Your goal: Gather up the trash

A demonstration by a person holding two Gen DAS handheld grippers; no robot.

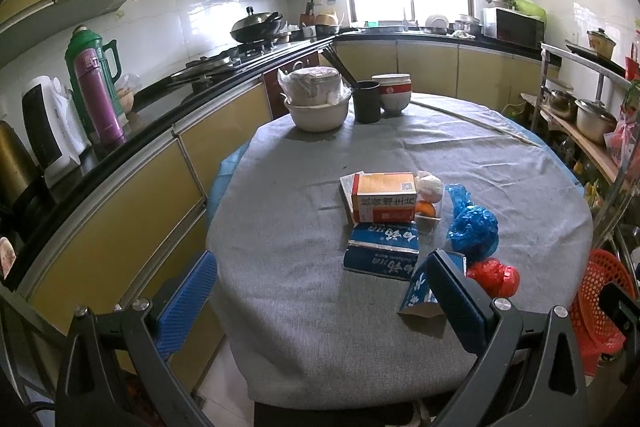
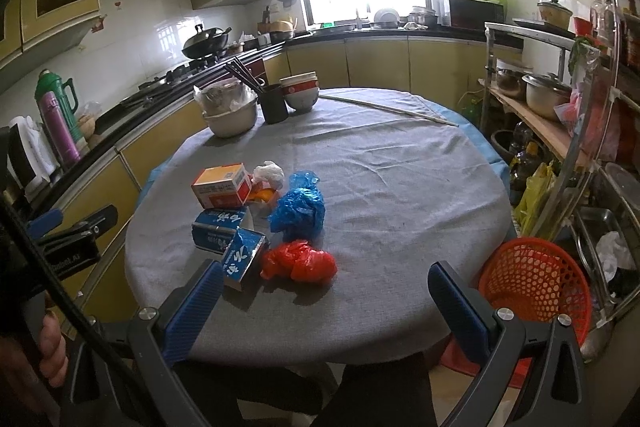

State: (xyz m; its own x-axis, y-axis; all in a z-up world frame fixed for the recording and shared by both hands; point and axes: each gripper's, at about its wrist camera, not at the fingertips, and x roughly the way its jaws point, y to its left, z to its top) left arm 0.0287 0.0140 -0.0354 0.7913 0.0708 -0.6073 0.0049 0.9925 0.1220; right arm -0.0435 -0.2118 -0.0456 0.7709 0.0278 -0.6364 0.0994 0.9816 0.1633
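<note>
The left gripper [image 1: 320, 291] is wide open and holds nothing; it hangs above the near edge of the round table [image 1: 320, 347], which has a grey cloth on it. The right gripper [image 2: 326, 301] is also spread open and empty, above the near edge of the same table.

The trash lies in one group on the near half of the table. An orange and white box [image 2: 221, 185] stands at the far side of the group; its label is in Chinese characters and has a small square code, but I cannot read them surely. Just in front of it is a blue carton [image 2: 216, 231] with white Chinese characters. A second blue carton [image 2: 244, 259] with the same kind of print lies nearer, touching the first one. A crumpled red plastic bag [image 2: 300, 261] lies just beside this second carton. Behind the red bag is a crumpled blue plastic bag [image 2: 298, 209]. A white crumpled paper [image 2: 269, 171] and something orange [image 2: 262, 195] lie between the box and the blue bag.

A red plastic basket [image 2: 536, 279] with holes stands beside the table, near the right gripper's right finger.

At the far edge of the table are a white basin [image 1: 318, 113] with a bagged container in it, a black cup [image 1: 367, 102] with chopsticks and a stack of white and red bowls [image 1: 394, 93].
</note>
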